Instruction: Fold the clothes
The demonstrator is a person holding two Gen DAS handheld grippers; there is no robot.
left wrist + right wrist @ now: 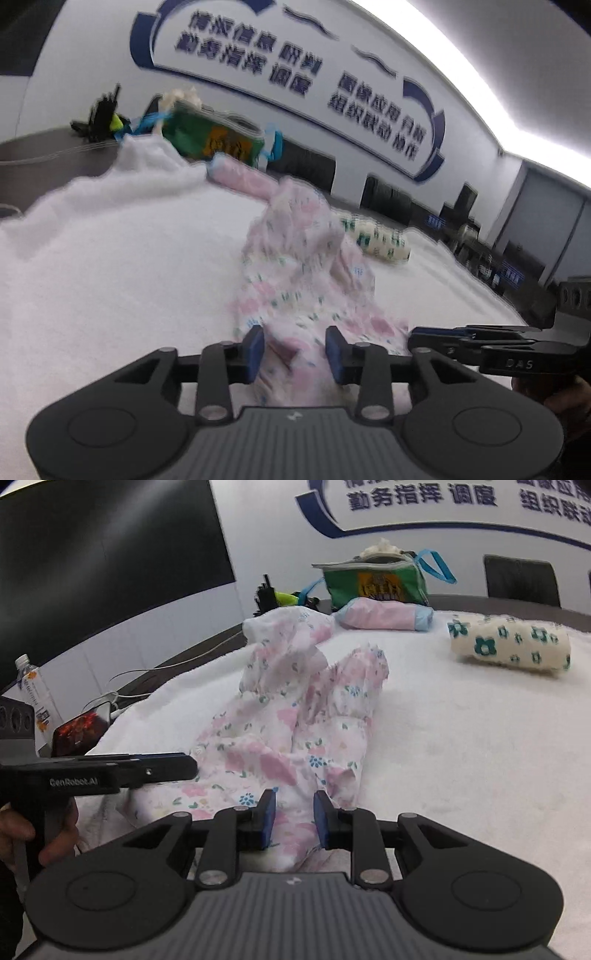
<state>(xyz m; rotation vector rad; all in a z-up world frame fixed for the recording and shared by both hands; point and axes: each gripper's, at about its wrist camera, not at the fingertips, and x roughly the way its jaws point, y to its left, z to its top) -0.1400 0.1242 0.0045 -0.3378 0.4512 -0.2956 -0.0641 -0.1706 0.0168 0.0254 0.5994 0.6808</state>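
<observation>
Right wrist view, left to right. Item: your left gripper (184, 766), jaws drawn close, tips at the garment's left edge; whether they hold it you cannot tell. Item: pink-and-white floral cotton garment (295, 716), crumpled lengthwise on the white fleecy table cover (461, 738). Item: your right gripper (294, 818), jaws partly parted, cloth bunched between the blue pads (320, 821), apparently pinched. Item: cream roll with green flowers (509, 646), well apart. Risk: a bunched hold probably traps several layers, so lifting may drag twisted fabric rather than one hem.
</observation>
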